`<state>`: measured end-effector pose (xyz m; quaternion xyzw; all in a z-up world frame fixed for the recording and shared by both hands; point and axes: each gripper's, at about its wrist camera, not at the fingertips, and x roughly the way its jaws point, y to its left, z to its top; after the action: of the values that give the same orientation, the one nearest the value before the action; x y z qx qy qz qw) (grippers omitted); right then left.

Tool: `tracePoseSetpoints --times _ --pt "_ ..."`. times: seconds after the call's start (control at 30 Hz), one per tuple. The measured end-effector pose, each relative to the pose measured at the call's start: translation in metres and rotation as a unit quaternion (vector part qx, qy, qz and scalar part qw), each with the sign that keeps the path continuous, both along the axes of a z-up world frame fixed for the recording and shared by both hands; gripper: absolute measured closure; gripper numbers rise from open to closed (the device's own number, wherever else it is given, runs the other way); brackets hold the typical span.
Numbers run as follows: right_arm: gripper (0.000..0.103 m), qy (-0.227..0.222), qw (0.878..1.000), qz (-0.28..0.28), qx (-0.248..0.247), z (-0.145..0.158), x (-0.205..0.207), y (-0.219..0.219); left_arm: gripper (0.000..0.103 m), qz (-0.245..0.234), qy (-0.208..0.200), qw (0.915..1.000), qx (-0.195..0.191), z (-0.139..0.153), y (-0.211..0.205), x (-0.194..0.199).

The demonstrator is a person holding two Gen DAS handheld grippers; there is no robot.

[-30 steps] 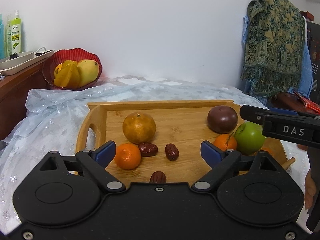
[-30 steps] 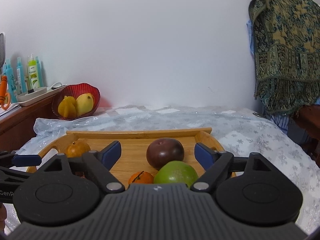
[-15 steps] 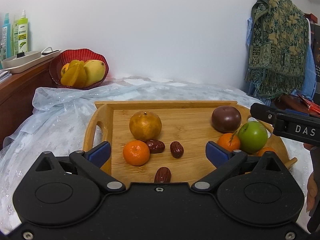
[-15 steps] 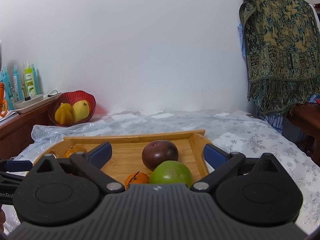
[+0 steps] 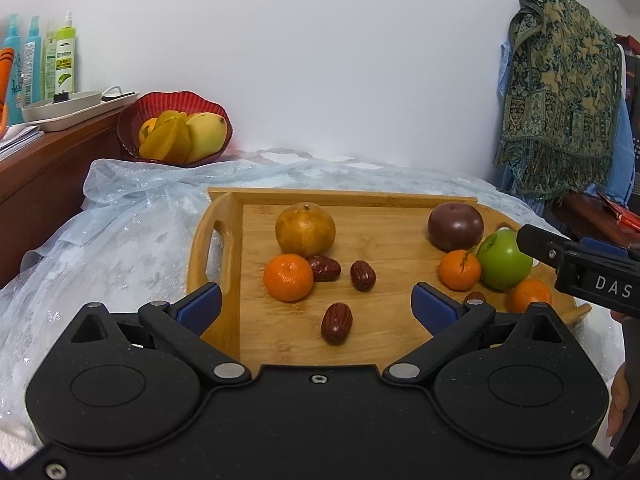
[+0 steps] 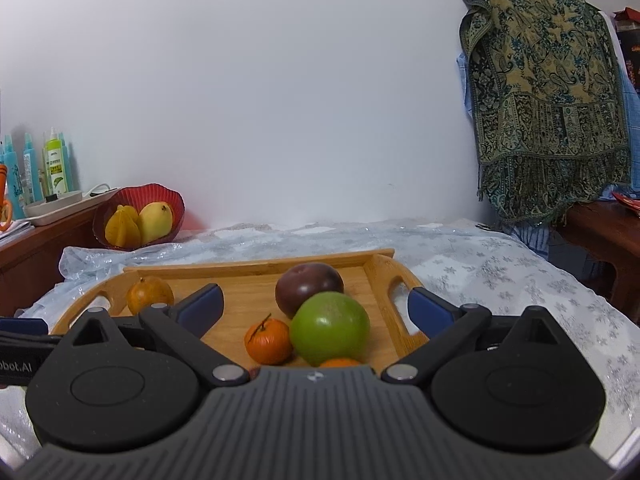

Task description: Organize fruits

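Note:
A wooden tray [image 5: 224, 216] on the bed holds a brownish orange [image 5: 305, 229], a tangerine [image 5: 288, 278], three red dates [image 5: 337, 323], a dark purple fruit [image 5: 455, 227], a stemmed tangerine [image 5: 459, 269], a green apple [image 5: 503, 260] and another tangerine [image 5: 530, 295]. My left gripper [image 5: 316, 308] is open and empty above the tray's near edge. My right gripper [image 6: 316, 306] is open and empty, just short of the green apple [image 6: 329, 327] and purple fruit [image 6: 309, 289]. A red bowl [image 5: 176, 104] at the back left holds a mango and starfruit.
A wooden side cabinet [image 5: 44, 168] at the left carries bottles [image 5: 64, 56] and a white tray. A patterned cloth [image 5: 560, 92] hangs at the right over a wooden table [image 6: 600, 236]. A glittery sheet [image 6: 500, 272] covers the bed.
Both grippers have pulled back and shifted a little, so the tray sits farther right and lower in view. The right gripper's jaws have widened. No fruit has moved.

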<state>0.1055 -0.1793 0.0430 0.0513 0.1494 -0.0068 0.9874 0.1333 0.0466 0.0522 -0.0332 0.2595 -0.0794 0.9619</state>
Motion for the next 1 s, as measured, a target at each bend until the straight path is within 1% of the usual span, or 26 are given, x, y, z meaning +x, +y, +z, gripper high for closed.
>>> tracePoseSetpoints --times 0.23,0.3,0.43,0.63,0.77,1.0 --pt "0.0 -0.002 1.0 -0.001 -0.006 -0.006 -0.013 0.003 0.002 0.005 -0.001 1.0 0.004 -0.005 0.003 -0.012" --pt "0.0 0.0 1.0 -0.001 -0.004 -0.008 -0.016 0.003 0.002 0.007 -0.003 0.9999 0.011 -0.008 0.001 -0.017" --pt "0.0 0.011 1.0 -0.006 0.006 -0.014 -0.021 0.001 0.002 0.007 -0.005 0.9996 0.027 -0.013 -0.002 -0.025" --pt "0.0 0.032 0.999 -0.003 0.015 -0.024 -0.028 0.002 0.002 0.003 0.004 0.9995 0.033 -0.022 -0.005 -0.036" --pt "0.0 0.038 0.999 -0.005 0.008 -0.03 -0.036 0.006 0.002 0.004 0.003 0.9991 0.042 -0.026 -0.006 -0.042" --pt "0.0 0.051 0.999 -0.011 0.001 -0.04 -0.044 0.009 0.002 0.004 0.01 0.9995 0.03 -0.029 -0.001 -0.052"
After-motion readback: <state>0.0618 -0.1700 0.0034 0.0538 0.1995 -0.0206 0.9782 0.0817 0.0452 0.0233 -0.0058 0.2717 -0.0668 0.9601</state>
